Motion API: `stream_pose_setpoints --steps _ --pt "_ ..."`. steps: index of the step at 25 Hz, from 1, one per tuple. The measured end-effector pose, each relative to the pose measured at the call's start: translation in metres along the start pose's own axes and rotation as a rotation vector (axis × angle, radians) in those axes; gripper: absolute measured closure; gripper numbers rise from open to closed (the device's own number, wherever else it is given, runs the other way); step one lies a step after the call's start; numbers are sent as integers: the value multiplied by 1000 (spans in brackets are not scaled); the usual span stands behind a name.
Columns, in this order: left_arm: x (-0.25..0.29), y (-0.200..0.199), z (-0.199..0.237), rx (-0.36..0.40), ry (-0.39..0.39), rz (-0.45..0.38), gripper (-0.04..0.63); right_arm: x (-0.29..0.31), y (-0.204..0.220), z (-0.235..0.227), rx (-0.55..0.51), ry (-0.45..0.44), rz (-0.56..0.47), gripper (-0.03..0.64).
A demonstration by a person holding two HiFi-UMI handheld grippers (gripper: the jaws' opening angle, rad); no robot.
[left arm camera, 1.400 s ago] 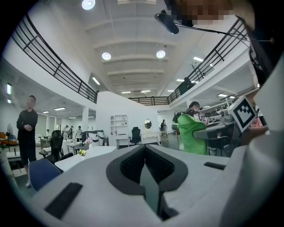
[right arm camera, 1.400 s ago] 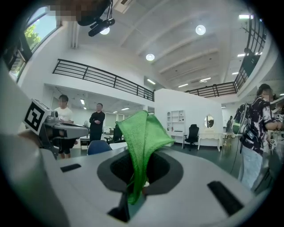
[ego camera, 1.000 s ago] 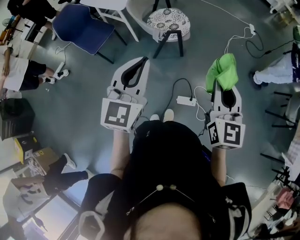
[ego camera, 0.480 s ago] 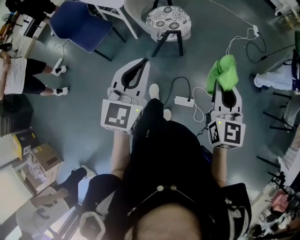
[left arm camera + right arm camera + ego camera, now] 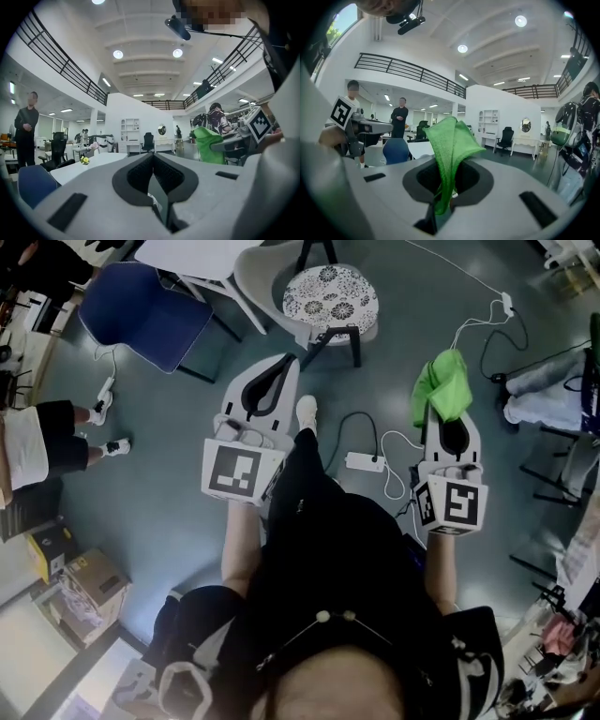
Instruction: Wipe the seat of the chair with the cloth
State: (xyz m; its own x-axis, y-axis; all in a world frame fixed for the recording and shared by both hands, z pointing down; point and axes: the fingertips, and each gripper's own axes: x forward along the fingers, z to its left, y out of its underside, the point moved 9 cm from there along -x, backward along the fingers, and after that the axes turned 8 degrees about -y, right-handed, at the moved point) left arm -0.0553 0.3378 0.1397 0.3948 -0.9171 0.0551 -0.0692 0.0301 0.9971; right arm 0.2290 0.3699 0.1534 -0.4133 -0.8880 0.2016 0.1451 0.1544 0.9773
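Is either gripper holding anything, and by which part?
The right gripper pinches the green cloth by its lower end between its fingers; the rest stands up loose. The left gripper is shut on nothing.

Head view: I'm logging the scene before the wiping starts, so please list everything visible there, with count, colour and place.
chair: 1, pale shell, black-and-white patterned seat, black legs; top centre
blue chair: 1, blue; top left
table: 1, white; top edge, between the chairs
cloth: 1, green; in the right gripper's fingers
power strip: 1, white, cables attached; floor between the grippers
cardboard box: 1, brown; floor, lower left
bystander: 1, white top, dark shorts; left edge
shoe: 1, white; the person's own, ahead of the body
left gripper: 1, white; fingers together, empty
right gripper: 1, white; fingers shut on the cloth
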Motion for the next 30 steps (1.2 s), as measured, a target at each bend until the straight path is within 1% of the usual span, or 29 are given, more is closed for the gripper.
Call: stream_pose_setpoints --steps 3,9,11,13,17,20,25,30 --pt "44 -3 36 -9 -8 -16 589 55 -10 -6 -9 -10 17 572" --pt "129 6 109 16 10 -21 589 161 -27 -15 15 -25 62 571" --pt "153 14 128 28 27 -16 589 190 -31 -16 20 -49 74 571" --pt "174 24 143 22 40 -19 589 214 -32 -17 30 -91 94 571" --pt "200 41 162 10 49 -30 589 254 -28 -21 76 -181 154 572" --pt "216 52 171 2 22 -46 589 293 -17 -28 110 -225 190 572" --pt "234 65 185 -2 -16 -28 589 371 6 -40 152 -315 249 571" --pt "254 76 196 -10 -60 -28 588 452 41 -51 170 -380 315 571"
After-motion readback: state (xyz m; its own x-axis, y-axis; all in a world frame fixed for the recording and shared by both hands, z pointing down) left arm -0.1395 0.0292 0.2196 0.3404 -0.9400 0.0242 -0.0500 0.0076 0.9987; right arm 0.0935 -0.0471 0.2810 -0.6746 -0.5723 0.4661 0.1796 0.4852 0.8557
